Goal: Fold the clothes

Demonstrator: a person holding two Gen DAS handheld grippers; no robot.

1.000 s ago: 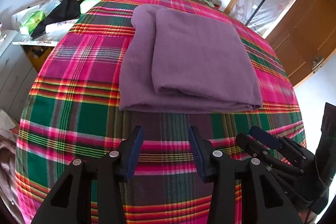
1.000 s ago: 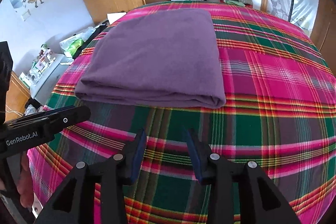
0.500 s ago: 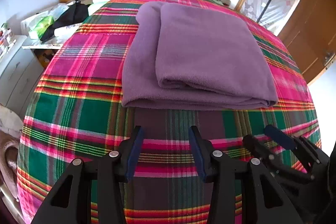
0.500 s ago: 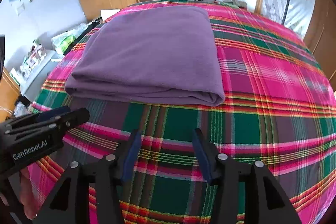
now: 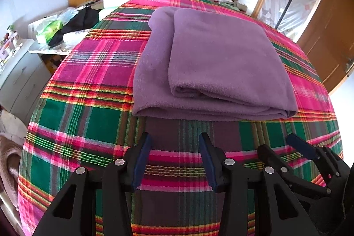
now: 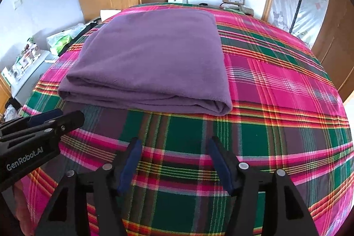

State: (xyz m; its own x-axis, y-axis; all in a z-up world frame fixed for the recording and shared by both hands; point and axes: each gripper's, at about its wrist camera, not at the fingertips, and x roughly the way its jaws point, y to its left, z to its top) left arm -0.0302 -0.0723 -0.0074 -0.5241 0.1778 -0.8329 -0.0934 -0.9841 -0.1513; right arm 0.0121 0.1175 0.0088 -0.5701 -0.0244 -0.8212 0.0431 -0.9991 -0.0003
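Two grippers hover side by side over the plaid bedcover (image 5: 93,129), short of the purple fleece garment (image 5: 212,63), which lies folded in several layers mid-bed with its thick near edge facing them. Left gripper (image 5: 174,158): jaws spread, nothing between them; right gripper (image 6: 174,160): jaws opening wide, likewise empty. For a further fold, judged best practice is to take the two near corners together, pinching every layer at the stacked edge, then lift evenly so the offset left-hand layer does not slip askew.

purple garment (image 5: 216,63): matt fleece | bedspread (image 5: 88,103): woven plaid cloth
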